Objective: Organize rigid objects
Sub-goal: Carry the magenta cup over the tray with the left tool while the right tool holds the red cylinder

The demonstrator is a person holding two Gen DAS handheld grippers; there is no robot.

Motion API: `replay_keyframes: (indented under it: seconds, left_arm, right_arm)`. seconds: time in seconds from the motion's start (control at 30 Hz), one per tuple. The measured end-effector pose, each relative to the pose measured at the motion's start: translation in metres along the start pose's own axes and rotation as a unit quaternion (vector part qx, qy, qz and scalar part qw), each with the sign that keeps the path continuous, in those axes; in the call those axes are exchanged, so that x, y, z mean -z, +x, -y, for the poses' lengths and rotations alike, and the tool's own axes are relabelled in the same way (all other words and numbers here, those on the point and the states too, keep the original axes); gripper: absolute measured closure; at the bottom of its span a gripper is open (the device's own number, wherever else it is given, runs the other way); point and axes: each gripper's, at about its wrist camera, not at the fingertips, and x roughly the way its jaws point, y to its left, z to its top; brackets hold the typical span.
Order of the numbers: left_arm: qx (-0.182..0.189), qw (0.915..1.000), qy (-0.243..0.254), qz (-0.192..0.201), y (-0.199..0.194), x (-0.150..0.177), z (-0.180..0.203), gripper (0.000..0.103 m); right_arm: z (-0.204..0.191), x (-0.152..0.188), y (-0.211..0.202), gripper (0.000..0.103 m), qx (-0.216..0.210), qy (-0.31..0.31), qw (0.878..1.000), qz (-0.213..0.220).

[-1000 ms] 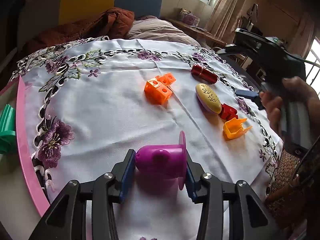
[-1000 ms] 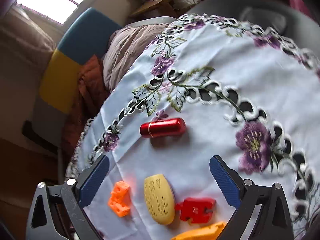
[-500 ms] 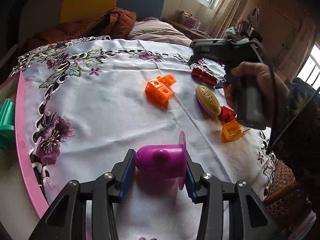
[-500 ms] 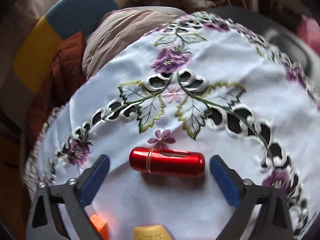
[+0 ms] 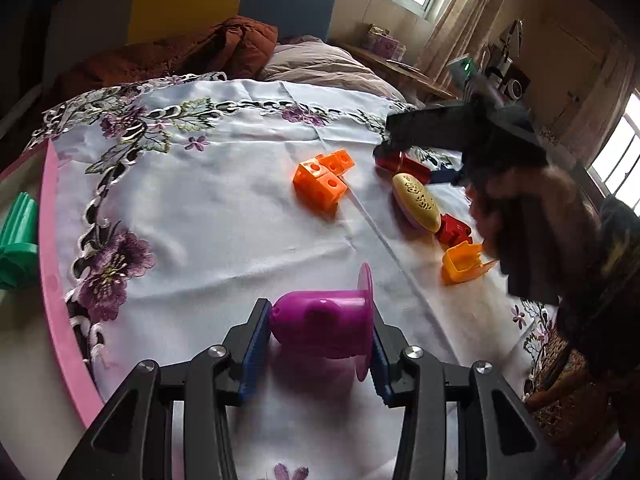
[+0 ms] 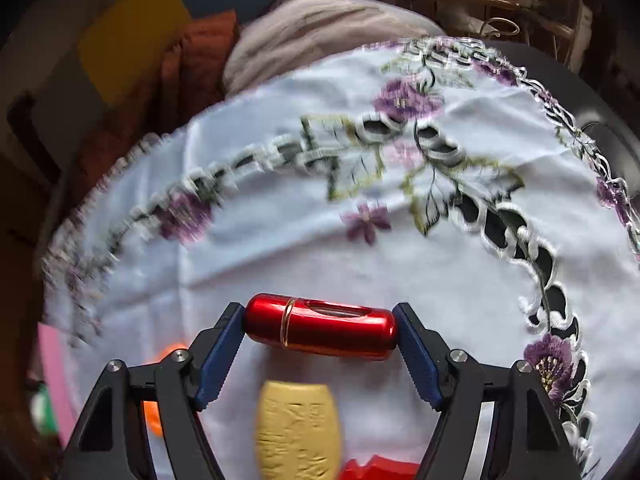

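In the left wrist view, the left gripper (image 5: 320, 344) at 6 o'clock is pinching the purple cup (image 5: 320, 326), which lies on its side between the two blue pads (image 5: 253, 354); its wide rim is against the right pad. It sits low over the white embroidered tablecloth (image 5: 208, 216). At 9 o'clock a pink rim (image 5: 50, 256) borders the cloth, with a green plastic piece (image 5: 16, 248) just outside it. Toward 12 o'clock lie the orange blocks (image 5: 323, 179), joined together. At 2 o'clock are a small orange-yellow scoop (image 5: 464, 267), a red block (image 5: 453, 231) and a yellow oval piece (image 5: 416, 202), close together in a row. Beyond them the right gripper (image 5: 416, 160), held by a hand (image 5: 536, 204), reaches to the red capsule (image 5: 404, 163).

In the right wrist view, the right gripper (image 6: 320, 344) is closed onto the red capsule (image 6: 320, 326) at 6 o'clock; both blue pads (image 6: 218, 360) touch its ends. The capsule lies crosswise on the cloth (image 6: 320, 240). Just below it, nearer to the camera, is the yellow oval piece (image 6: 298, 428), blurred. Farther, toward 12 o'clock, is the purple flower embroidery (image 6: 404, 98).
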Motion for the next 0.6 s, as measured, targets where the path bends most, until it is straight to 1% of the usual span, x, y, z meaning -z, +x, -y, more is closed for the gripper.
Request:
replay_keyframes:
  seconds: [0.03,0.27,0.5,0.6]
  left_arm:
    - [-0.002,1.0,0.0,0.004,-0.004,0.0,0.0,0.058]
    - [-0.015,0.9992,-0.011,0.035,-0.038,-0.002,-0.001,0.058]
    - [-0.043,0.9965,-0.021,0.069,-0.076,-0.002,-0.011,0.058]
    - [-0.052,0.9953,-0.031,0.076,-0.088,-0.001,-0.018,0.058]
  right_arm:
    - [-0.003,0.0,-0.001,0.027,0.009,-0.011,1.0,0.006]
    - [-0.02,0.008,0.007,0.027,0.048,-0.064,0.997,0.007]
    - [-0.025,0.009,0.009,0.027,0.051,-0.074,0.996,0.008]
    - [-0.026,0.011,0.007,0.027,0.051,-0.08,0.995,0.011]
